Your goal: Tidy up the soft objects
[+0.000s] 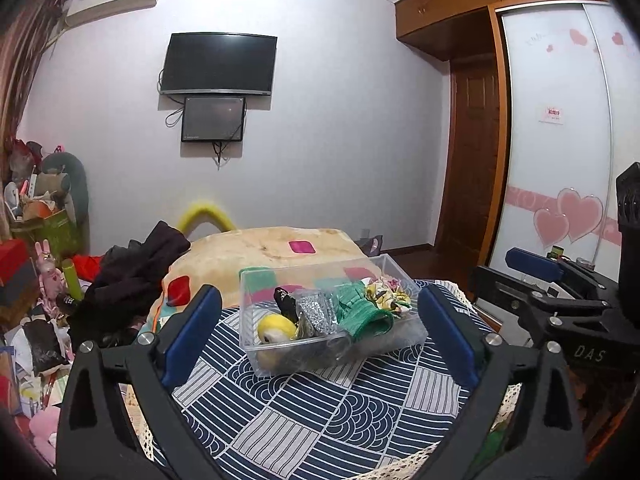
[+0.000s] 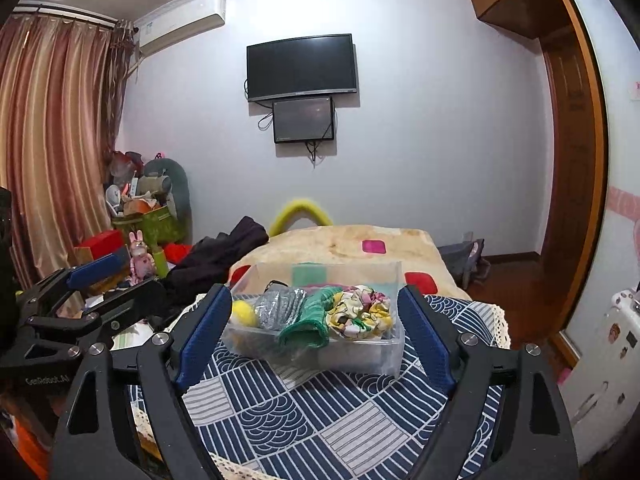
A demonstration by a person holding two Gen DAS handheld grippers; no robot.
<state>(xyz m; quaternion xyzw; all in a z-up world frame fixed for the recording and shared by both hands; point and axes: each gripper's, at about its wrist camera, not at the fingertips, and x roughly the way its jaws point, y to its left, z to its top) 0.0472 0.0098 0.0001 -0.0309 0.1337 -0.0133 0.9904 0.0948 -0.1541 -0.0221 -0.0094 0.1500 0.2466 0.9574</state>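
Note:
A clear plastic box [image 1: 404, 332] stands on a blue-and-white patterned cloth [image 1: 304, 412]. In it lie a yellow ball [image 1: 274, 328], a black item [image 1: 285, 300], a silver glittery pouch [image 1: 316, 312], a green knitted piece [image 1: 362, 312] and a floral scrunchie [image 1: 386, 294]. My left gripper [image 1: 320, 336] is open and empty, its blue pads on either side of the box, short of it. In the right wrist view the box [image 2: 380, 356] holds the same ball [image 2: 244, 312], pouch [image 2: 278, 308], green piece [image 2: 308, 324] and scrunchie [image 2: 360, 312]. My right gripper [image 2: 316, 336] is open and empty before the box.
Behind the cloth lies a beige blanket [image 1: 272, 248] with coloured squares and a dark garment pile [image 1: 132, 276]. Clutter and a pink bunny toy [image 2: 141, 260] fill the left. The right gripper shows at the right in the left wrist view [image 1: 560, 292]. A wardrobe [image 1: 560, 140] stands right.

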